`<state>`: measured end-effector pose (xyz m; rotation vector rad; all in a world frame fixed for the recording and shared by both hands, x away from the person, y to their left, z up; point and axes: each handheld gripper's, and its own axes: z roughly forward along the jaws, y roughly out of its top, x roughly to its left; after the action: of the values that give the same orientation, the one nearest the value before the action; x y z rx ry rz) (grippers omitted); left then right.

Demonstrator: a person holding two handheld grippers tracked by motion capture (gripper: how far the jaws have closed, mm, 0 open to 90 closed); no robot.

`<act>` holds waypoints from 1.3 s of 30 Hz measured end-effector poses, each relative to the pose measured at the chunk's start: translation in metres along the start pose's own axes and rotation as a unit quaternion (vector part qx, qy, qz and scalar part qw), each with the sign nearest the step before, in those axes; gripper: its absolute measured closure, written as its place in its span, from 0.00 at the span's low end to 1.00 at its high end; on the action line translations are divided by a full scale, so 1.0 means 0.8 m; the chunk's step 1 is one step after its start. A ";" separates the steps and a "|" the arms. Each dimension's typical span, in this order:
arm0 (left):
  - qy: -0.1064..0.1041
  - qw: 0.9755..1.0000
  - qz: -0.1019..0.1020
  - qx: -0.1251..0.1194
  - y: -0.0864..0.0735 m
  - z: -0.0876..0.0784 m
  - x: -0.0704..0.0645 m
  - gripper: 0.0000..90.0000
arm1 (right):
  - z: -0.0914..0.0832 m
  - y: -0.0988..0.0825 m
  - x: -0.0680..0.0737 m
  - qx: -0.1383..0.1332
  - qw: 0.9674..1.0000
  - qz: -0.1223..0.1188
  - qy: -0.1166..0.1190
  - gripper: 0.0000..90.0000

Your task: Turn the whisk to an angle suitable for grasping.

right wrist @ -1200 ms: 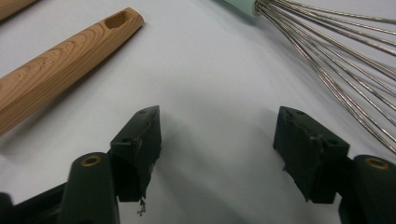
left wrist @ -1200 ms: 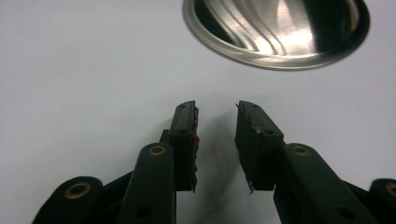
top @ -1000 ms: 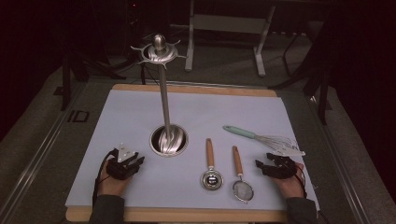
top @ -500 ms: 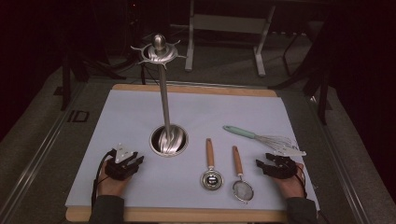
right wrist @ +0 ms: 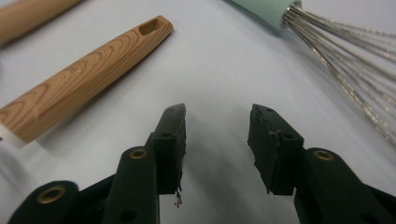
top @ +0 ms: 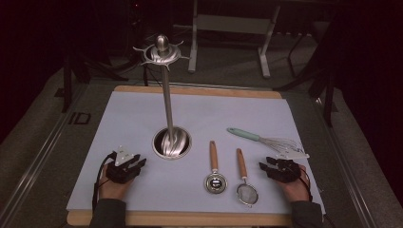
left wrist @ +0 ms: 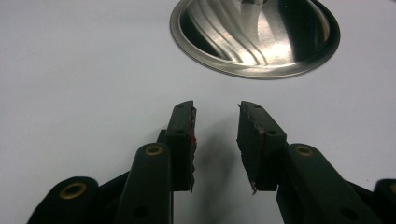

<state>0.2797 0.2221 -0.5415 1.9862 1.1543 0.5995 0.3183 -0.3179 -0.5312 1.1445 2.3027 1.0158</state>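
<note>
A tall metal utensil stand (top: 167,109) rises from a round ribbed base (top: 172,142) (left wrist: 254,37) on the white mat. Right of it lie a wooden-handled measuring spoon (top: 215,183), a wooden-handled small strainer (top: 247,194) (right wrist: 84,70) and a mint-handled whisk (top: 266,139) (right wrist: 345,60). My left gripper (top: 138,164) (left wrist: 215,109) rests open on the mat, pointing at the base, with nothing between its jaws. My right gripper (top: 263,166) (right wrist: 217,112) lies between the strainer handle and the whisk wires. Its jaws have just been closing, stand open and hold nothing.
The white mat (top: 119,123) covers a wooden board (top: 190,90) whose edge shows at the far and near sides. The stand's hooked top (top: 161,50) hangs bare. A metal frame (top: 228,28) stands on the dark floor beyond the table.
Both hands stay where they were, and no utensil has moved.
</note>
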 end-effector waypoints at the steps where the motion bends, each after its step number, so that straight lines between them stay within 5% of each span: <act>1: 0.000 1.000 0.000 0.000 0.000 0.000 0.000 0.74 | 0.000 0.002 0.001 0.002 1.000 -0.007 -0.002 0.61; 8: 0.001 1.000 0.001 -0.002 0.000 0.000 -0.001 0.74 | -0.002 0.018 0.000 -0.002 1.000 -0.017 -0.009 0.60; 23: 0.001 1.000 0.003 0.000 0.000 0.000 -0.001 0.73 | -0.005 0.073 -0.018 0.025 0.995 -0.090 -0.047 0.64; 31: 0.001 1.000 -0.003 -0.001 0.000 0.000 0.000 0.72 | 0.022 0.104 -0.029 0.059 0.992 -0.108 -0.037 0.74; 39: -0.002 1.000 -0.004 -0.002 0.000 -0.001 0.000 0.72 | 0.054 0.124 -0.043 0.106 0.988 -0.111 -0.031 0.68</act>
<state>0.2794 0.2227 -0.5414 1.9766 1.1579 0.5942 0.4175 -0.2858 -0.4864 0.9515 2.4652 0.6578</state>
